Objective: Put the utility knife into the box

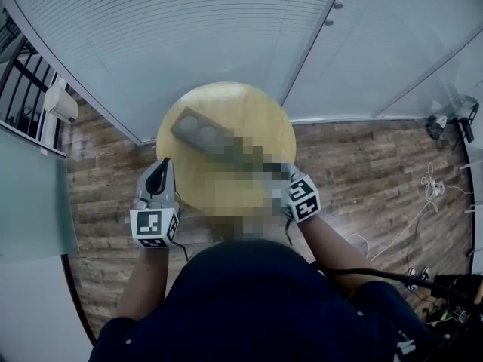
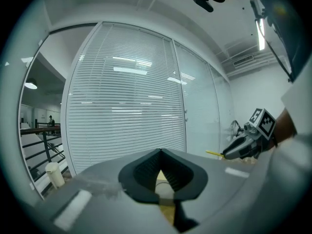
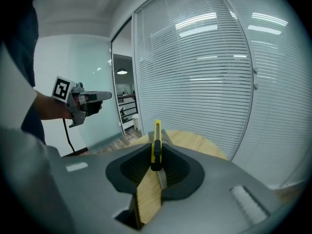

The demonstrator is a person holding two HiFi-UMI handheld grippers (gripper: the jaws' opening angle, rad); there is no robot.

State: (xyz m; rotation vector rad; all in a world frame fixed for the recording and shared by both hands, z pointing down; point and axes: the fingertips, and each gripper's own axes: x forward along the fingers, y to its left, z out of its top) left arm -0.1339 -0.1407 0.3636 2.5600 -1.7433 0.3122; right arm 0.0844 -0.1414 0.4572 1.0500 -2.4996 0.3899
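A grey box (image 1: pixel 198 129) with two round marks on top lies at the far left of the round wooden table (image 1: pixel 245 108). The yellow utility knife (image 3: pixel 156 136) stands on edge between the pads of my right gripper (image 3: pixel 156 152), which is shut on it above the table. From the left gripper view the knife's yellow tip (image 2: pixel 214 154) pokes out of the right gripper (image 2: pixel 225 155). In the head view only the right gripper's marker cube (image 1: pixel 304 199) shows; a blurred patch hides its jaws. My left gripper (image 1: pixel 161 166) hovers at the table's left edge, shut and empty.
Glass walls with white blinds (image 1: pixel 189 36) stand right behind the table. Wood-plank floor (image 1: pixel 362 172) surrounds it, with loose cables (image 1: pixel 432 183) at the right. A railing and a white cylinder (image 1: pixel 60 104) are at the left.
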